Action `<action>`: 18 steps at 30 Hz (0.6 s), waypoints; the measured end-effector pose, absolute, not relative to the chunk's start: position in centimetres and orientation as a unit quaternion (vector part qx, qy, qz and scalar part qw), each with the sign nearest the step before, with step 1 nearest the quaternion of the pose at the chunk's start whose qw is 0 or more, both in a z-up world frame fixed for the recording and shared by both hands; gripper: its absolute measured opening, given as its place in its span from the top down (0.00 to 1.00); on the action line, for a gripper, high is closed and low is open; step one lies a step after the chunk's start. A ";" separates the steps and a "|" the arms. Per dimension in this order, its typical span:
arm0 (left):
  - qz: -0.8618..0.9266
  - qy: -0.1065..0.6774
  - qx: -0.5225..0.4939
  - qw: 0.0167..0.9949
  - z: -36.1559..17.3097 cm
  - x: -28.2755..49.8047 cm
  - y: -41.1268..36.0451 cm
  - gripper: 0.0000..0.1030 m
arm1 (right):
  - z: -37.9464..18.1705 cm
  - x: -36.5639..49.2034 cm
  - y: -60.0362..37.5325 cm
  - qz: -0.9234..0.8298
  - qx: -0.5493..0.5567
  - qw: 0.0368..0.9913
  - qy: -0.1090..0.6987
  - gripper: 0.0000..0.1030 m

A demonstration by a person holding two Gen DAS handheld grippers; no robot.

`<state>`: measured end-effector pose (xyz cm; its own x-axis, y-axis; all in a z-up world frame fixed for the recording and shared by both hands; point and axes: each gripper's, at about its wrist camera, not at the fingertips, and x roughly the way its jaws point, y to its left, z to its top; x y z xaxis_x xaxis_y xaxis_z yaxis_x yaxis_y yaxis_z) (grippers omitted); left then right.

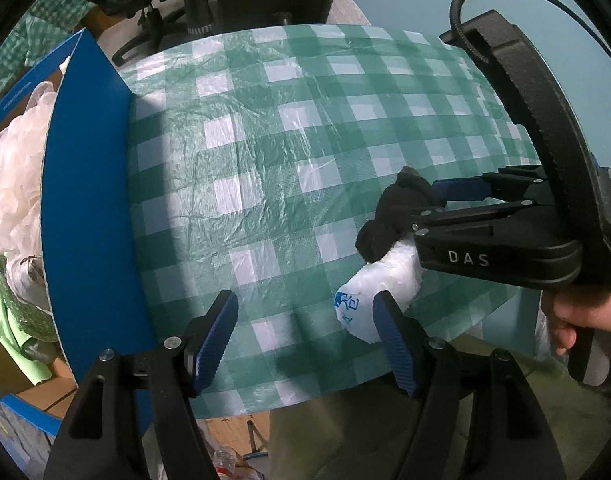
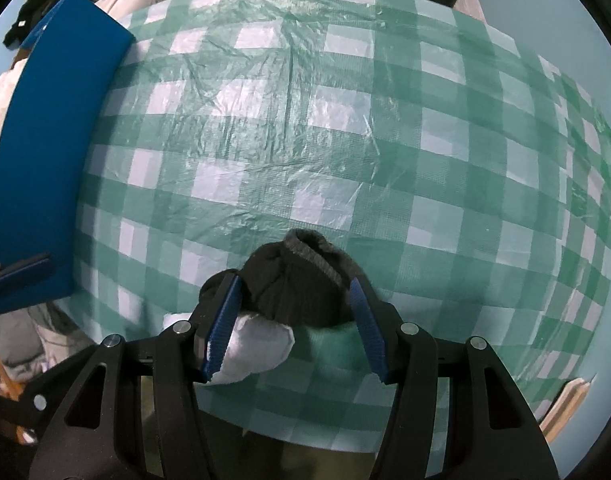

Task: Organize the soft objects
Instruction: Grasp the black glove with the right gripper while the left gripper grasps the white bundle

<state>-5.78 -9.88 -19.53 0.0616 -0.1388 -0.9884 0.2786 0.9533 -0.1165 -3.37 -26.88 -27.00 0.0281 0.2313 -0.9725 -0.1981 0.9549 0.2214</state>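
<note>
Pinching a bunched black knit sock (image 2: 301, 284), right tongs (image 2: 295, 322).

Knitted black sock (image 2: 301, 280), crinkled glossy plastic tablecloth (image 2: 345, 140)

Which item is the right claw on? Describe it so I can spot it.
Start at the green checked tablecloth, near its front edge. The right claw is shut on a bunched black sock. A crumpled white plastic bag lies against it; the sock is the dark knitted one.
</note>
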 end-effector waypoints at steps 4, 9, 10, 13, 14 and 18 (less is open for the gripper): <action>-0.144 0.672 0.050 0.725 -19.7 -5.6 -9.9 0.31 | -27.0 -3.2 -27.0 0.150 0.004 0.721 0.676 0.45; -0.151 0.671 0.055 0.724 -19.7 -5.4 -10.4 0.29 | -26.9 -2.8 -27.9 0.135 -0.002 0.730 0.670 0.45; -0.152 0.671 0.056 0.724 -19.7 -5.3 -10.5 0.28 | -26.9 -2.8 -28.2 0.132 0.000 0.731 0.670 0.45; -0.159 0.670 0.058 0.722 -19.7 -5.1 -11.0 0.28 | -26.8 -2.4 -29.7 0.118 0.000 0.735 0.668 0.45; -0.161 0.671 0.059 0.722 -19.8 -5.1 -11.1 0.27 | -26.8 -2.3 -30.3 0.112 0.000 0.736 0.667 0.45; -0.173 0.669 0.064 0.720 -19.9 -5.0 -12.0 0.24 | -26.9 -1.8 -32.7 0.089 0.010 0.739 0.667 0.45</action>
<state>-5.01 -12.05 -19.86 0.0443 -0.1633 -0.9856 0.3350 0.9319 -0.1393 -1.77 -32.70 -26.87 0.0935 0.1446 -0.9851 -0.1175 0.9841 0.1333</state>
